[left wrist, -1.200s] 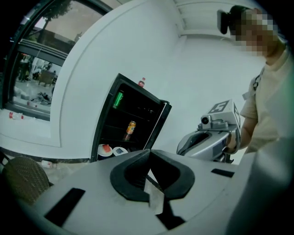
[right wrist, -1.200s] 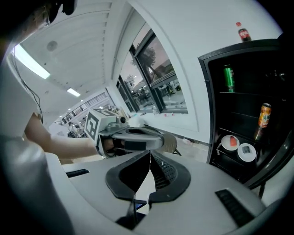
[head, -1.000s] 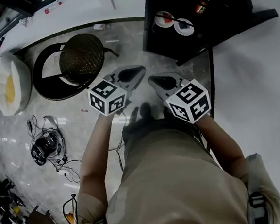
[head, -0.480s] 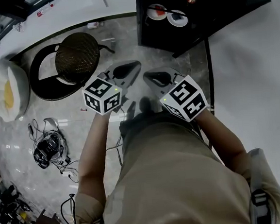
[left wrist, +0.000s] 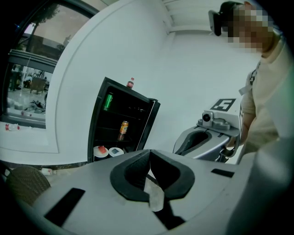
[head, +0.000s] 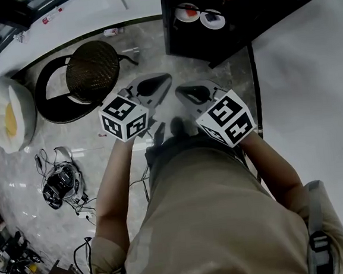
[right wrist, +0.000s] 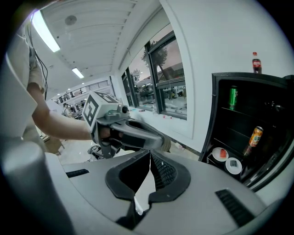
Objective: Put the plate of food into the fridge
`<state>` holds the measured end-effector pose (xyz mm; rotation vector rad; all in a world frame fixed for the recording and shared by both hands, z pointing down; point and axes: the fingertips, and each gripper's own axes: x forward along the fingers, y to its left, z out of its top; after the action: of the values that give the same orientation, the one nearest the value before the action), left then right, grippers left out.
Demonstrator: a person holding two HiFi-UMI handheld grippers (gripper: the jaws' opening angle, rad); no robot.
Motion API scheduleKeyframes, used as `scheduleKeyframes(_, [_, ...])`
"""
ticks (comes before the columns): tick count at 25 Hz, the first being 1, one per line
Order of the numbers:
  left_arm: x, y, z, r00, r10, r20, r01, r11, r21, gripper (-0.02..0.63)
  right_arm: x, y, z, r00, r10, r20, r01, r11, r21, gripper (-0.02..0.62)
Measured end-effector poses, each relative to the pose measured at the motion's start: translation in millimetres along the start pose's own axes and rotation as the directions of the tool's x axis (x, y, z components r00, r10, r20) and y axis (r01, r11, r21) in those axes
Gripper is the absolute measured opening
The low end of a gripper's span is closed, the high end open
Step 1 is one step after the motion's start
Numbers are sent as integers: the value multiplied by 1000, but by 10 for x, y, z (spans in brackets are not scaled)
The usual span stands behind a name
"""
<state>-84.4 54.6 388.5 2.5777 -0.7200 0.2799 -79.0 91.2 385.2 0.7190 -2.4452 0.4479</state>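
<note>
The black fridge (head: 232,15) stands open at the top of the head view. On its bottom shelf sit two small white plates, one with red food (head: 187,11) and one with a dark piece (head: 212,19). The same plates show in the left gripper view (left wrist: 101,151) and the right gripper view (right wrist: 220,153). My left gripper (head: 167,78) and right gripper (head: 179,91) hang side by side over the floor, short of the fridge. Both are shut with nothing between their jaws, as their own views confirm (left wrist: 149,153) (right wrist: 150,153).
Inside the fridge are a green can (left wrist: 109,101) and an orange can (left wrist: 124,127); a cola bottle (left wrist: 131,83) stands on top. A wicker stool (head: 96,65) on a black ring, a white cushion (head: 8,112) and a cable tangle (head: 59,182) lie left. A white wall (head: 311,91) is right.
The fridge and its plates have slid up and left in the head view. Both grippers keep their place in front of the body, still shut and empty.
</note>
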Motion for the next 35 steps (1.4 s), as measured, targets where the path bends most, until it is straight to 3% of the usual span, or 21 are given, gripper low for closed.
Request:
scheduleKeyframes(9, [-37,-157,35,999,-45,3,45,999,-5,11,-99,98,-46,999,-31,-5,31,999,16,23])
scheduleKeyframes(14, [-53,-267,62,998,-57,-6,57,997,46,11,-121,184,-101,999,-39,12,38,999,23,23])
scheduleKeyframes(35, [190,-719,-4,998,-39,-48,44,994,96,11,-588,8,-396,995,-82,50,80,996,39,23])
